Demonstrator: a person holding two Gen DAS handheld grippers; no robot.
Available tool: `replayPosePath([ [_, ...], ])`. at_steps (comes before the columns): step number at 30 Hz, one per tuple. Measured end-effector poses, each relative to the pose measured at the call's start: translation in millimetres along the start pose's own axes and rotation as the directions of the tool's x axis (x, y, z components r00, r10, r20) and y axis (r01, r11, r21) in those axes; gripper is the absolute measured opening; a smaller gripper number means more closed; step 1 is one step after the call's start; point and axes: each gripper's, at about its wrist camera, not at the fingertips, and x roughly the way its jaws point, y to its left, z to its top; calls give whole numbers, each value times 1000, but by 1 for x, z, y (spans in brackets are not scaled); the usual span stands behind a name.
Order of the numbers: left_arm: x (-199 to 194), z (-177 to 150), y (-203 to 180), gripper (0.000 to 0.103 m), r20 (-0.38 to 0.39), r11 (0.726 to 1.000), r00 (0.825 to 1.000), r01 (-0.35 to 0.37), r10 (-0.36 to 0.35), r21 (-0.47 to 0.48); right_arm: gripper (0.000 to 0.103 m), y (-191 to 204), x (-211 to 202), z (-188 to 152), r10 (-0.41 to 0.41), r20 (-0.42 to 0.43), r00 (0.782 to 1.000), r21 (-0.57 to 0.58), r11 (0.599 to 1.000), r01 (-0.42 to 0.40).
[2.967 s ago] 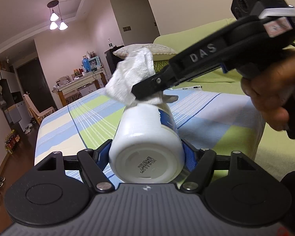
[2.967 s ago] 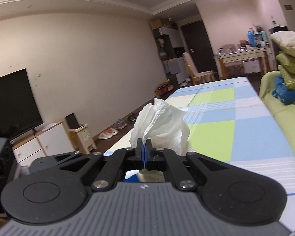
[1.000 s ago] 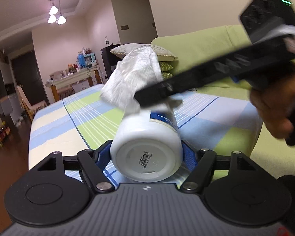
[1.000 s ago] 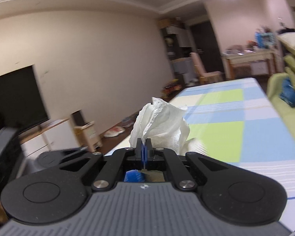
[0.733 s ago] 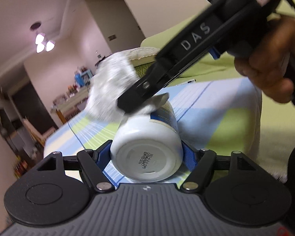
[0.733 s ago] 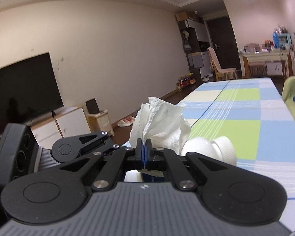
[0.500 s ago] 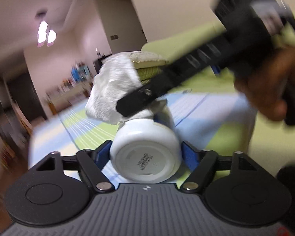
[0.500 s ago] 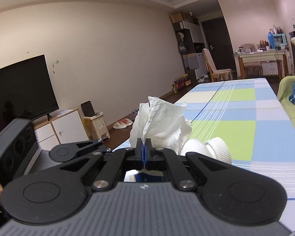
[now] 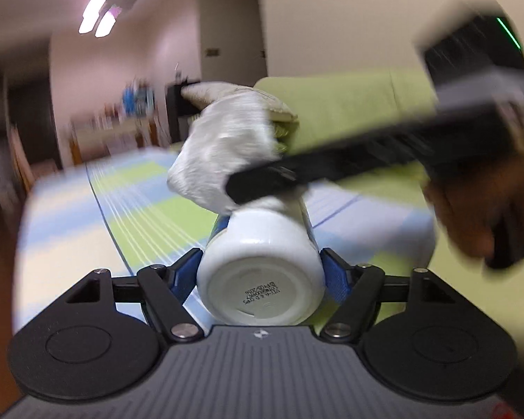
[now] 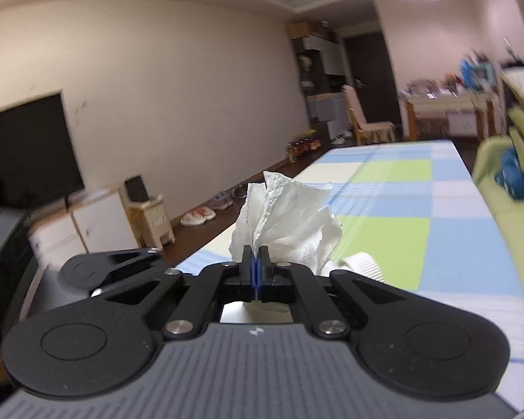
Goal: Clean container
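Note:
My left gripper (image 9: 260, 276) is shut on a white container (image 9: 262, 276) with a blue label, held on its side with its base toward the camera. My right gripper (image 9: 241, 188) comes in from the right, shut on a crumpled white tissue (image 9: 223, 153) that rests on the container's upper far end. In the right wrist view the right gripper (image 10: 255, 262) pinches the tissue (image 10: 286, 223), and the container's ribbed white cap (image 10: 361, 265) shows just right of it. The left gripper's body (image 10: 111, 265) lies at lower left.
A table with a blue, green and white checked cloth (image 10: 401, 206) lies below both grippers. A green sofa (image 9: 349, 115) with pillows stands at its right. A TV (image 10: 24, 153) and low cabinet stand at the left wall.
The tissue has rubbed back and forth over the container's top. The container has turned a little in the left gripper, as its base print shows. Both views are motion-blurred now.

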Motion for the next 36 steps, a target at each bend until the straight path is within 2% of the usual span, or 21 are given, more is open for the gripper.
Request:
replayPosePath([
  [2,4,2,-25,72,-1,979,996,-84,86,188,0,7,-6,-4,25,-3,1000,-13,1000,-25],
  [4,6,0,-36,72,7,960,994,-108,110,257,0,18,-8,-9,78,-17,997,-24,997,-78],
  [5,7,0,-37,72,9,959,994,-109,110,261,0,24,-9,-10,93,-24,995,-41,995,-93],
  [7,10,-1,-33,72,10,966,995,-102,103,239,0,27,-9,-9,67,-26,997,-87,994,-69],
  [11,14,0,-26,72,13,977,996,-91,90,195,0,-6,-1,-1,17,2,1000,14,1000,-17],
  [13,10,0,-24,72,15,981,996,-86,85,173,0,-10,0,0,23,1,1000,29,999,-23],
  [16,4,3,-12,73,24,998,999,-37,36,53,0,-5,-2,-2,3,7,1000,-3,1000,-3],
  [18,-4,3,3,75,46,995,999,19,-15,-103,0,-4,-3,-3,1,13,1000,-3,1000,-1],
  [19,-4,2,12,78,56,983,998,47,-37,-178,0,-4,-4,-4,3,15,1000,2,1000,-3],
  [22,-1,-5,29,79,55,938,994,107,-94,-331,0,-4,-7,-5,-3,19,1000,-4,1000,3],
  [24,1,-9,39,77,56,905,990,140,-128,-403,0,-3,-9,-6,-8,21,1000,-7,1000,8],
  [25,2,-11,44,73,59,890,988,154,-143,-429,0,-1,-10,-6,-12,19,1000,-12,1000,12],
  [26,2,-11,44,73,61,888,987,160,-149,-431,0,2,-11,-6,-16,18,1000,-17,1000,16],
  [28,-1,-11,47,73,44,917,991,137,-130,-373,0,7,-14,-6,-24,15,1000,-28,999,24],
  [32,-1,-5,33,72,9,977,998,66,-66,-201,0,31,-19,-12,72,-18,997,-92,993,-74],
  [36,3,1,2,72,1,998,1000,11,-11,-57,0,12,-17,-5,18,-3,1000,-51,999,-18],
])
